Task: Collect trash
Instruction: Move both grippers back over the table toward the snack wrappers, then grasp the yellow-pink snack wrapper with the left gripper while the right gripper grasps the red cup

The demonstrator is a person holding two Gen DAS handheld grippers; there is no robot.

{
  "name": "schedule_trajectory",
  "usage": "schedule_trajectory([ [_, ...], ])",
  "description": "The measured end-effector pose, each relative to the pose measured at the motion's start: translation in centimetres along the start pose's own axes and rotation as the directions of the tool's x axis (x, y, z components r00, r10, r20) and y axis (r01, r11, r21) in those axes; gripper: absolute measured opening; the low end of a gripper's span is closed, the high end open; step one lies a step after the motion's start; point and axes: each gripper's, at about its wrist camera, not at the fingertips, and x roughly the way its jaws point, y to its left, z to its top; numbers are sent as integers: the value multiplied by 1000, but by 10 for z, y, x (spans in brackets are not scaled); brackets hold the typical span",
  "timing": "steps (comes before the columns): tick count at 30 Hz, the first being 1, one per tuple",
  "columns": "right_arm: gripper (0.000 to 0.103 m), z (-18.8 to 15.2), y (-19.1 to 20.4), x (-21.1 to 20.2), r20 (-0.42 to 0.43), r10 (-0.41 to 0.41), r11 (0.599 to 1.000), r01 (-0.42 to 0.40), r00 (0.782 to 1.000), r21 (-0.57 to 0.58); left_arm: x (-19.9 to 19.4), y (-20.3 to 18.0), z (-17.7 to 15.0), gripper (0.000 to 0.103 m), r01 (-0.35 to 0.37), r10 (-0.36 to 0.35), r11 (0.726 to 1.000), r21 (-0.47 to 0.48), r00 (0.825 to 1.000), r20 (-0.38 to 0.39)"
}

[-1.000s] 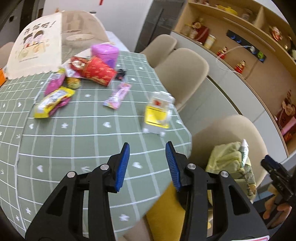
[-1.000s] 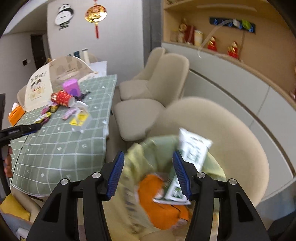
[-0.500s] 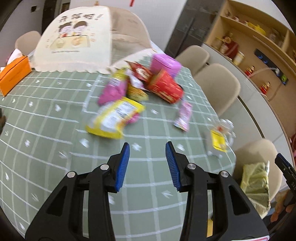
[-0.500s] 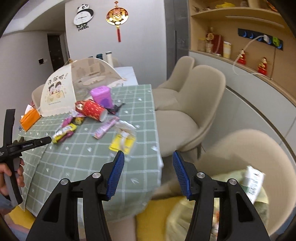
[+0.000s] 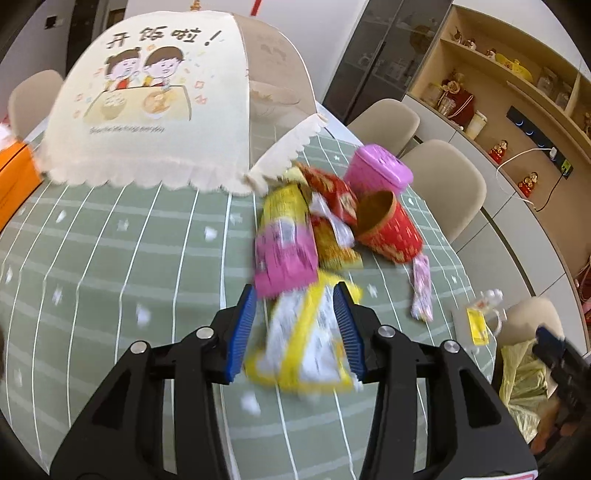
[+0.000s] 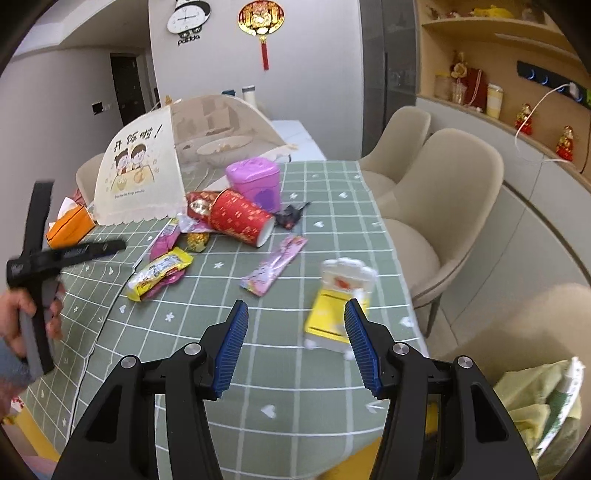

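Left wrist view: the left tongs (image 5: 297, 326) are seen opening around a yellow wrapper (image 5: 306, 347); the right tongs (image 6: 295, 341) are held spread above the bench (image 6: 258, 369).

Both views are bright and evenly lit, with soft indoor light and no hard shadows on the green checked tablecloth (image 5: 110, 258); the source itself cannot be told. Strong fisheye bending curves the grid lines and the shelves (image 5: 517, 92) toward the edges; black corners frame each picture. In the left wrist view motion blur smears the yellow wrapper (image 5: 306, 343) and the pink packet (image 5: 284, 254), while the food cover (image 5: 147, 96) reads fairly sharp. In the right wrist view the clear yellow-labelled packet (image 6: 340, 302) and the hand (image 6: 22, 317) at the left edge are blurred; the wall clock (image 6: 188, 16) stays crisp; the screws on the black gripper arms show small glints.
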Motion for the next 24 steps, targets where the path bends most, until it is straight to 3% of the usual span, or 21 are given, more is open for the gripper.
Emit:
schedule_trajectory([
  [6, 52, 3, 24, 20, -41, -16, 1000, 15, 999, -26, 62, 15, 53, 42, 12, -12, 1000, -6, 999, -35],
  [10, 52, 10, 32, 29, -52, -30, 999, 28, 998, -41, 99, 16, 69, 42, 19, -21, 1000, -23, 996, -90],
  [13, 52, 24, 37, 40, -64, -10, 998, 6, 998, -67, 120, 8, 71, 42, -20, 24, 999, 29, 988, -152],
  [17, 51, 46, 50, 57, -60, -4, 985, -7, 998, -173, 111, 10, 62, 24, 27, -23, 999, 20, 985, -168],
  [21, 51, 73, 67, 86, -64, 28, 954, -46, 998, -297, 88, 14, 41, 20, 79, -78, 997, -3, 977, -200],
  [24, 51, 96, 70, 112, -70, 59, 946, -78, 996, -313, 63, 17, 21, 20, 101, -98, 995, 2, 973, -209],
])
